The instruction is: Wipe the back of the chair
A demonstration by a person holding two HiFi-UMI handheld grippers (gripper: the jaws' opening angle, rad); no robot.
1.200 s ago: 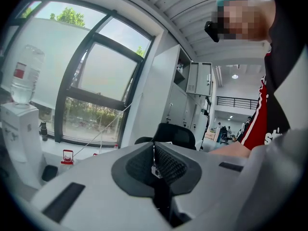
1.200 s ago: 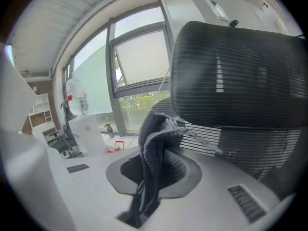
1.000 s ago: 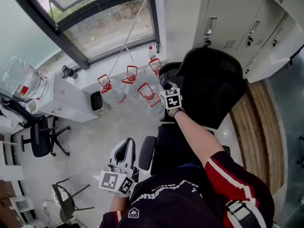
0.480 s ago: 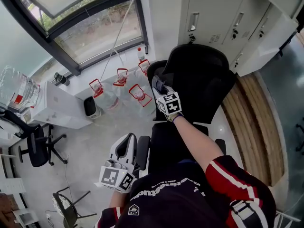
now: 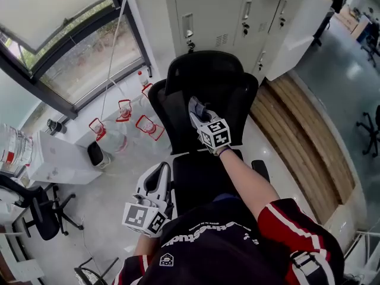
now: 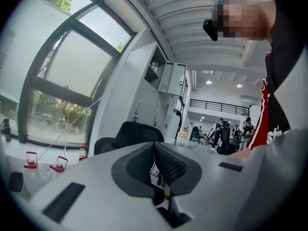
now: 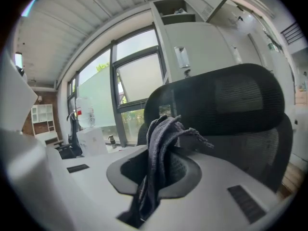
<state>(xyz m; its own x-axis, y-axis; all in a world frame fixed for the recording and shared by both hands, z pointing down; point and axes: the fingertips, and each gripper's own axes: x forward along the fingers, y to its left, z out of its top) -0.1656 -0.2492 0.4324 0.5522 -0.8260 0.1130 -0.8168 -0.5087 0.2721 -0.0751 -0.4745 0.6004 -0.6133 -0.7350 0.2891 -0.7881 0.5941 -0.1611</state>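
Down at the chair's left flank, the left gripper (image 5: pixel 158 177) sits level with the seat edge, and that hasn't changed over the last second; in its own view the left gripper (image 6: pixel 155 163) has its jaws pressed together with nothing between them, so it's idle. Moving across, here's the change: a second ago the chair (image 5: pixel 215 82) lay off to the right of the head view and skewed, and now it sits square in the middle, backrest facing the person. The right gripper (image 5: pixel 196 109) was working at the backrest's left edge, and it's now over the lower middle of the mesh. I'd judge the person has squared up and the wiping stroke is moving in from the edge toward the centre panel. The right gripper (image 7: pixel 161 170) is clamped on the grey cloth (image 7: pixel 162 146). The cloth stands up out of the jaws with its long axis along the gripper, and its loose tip flops forward toward the chair's mesh (image 7: pixel 240 109), just short of it or grazing it; I can't tell which. The chair's own long axis runs from the seat by the person's chest up through the backrest to the headrest, pointing away toward the lockers (image 5: pixel 196 10) behind it.
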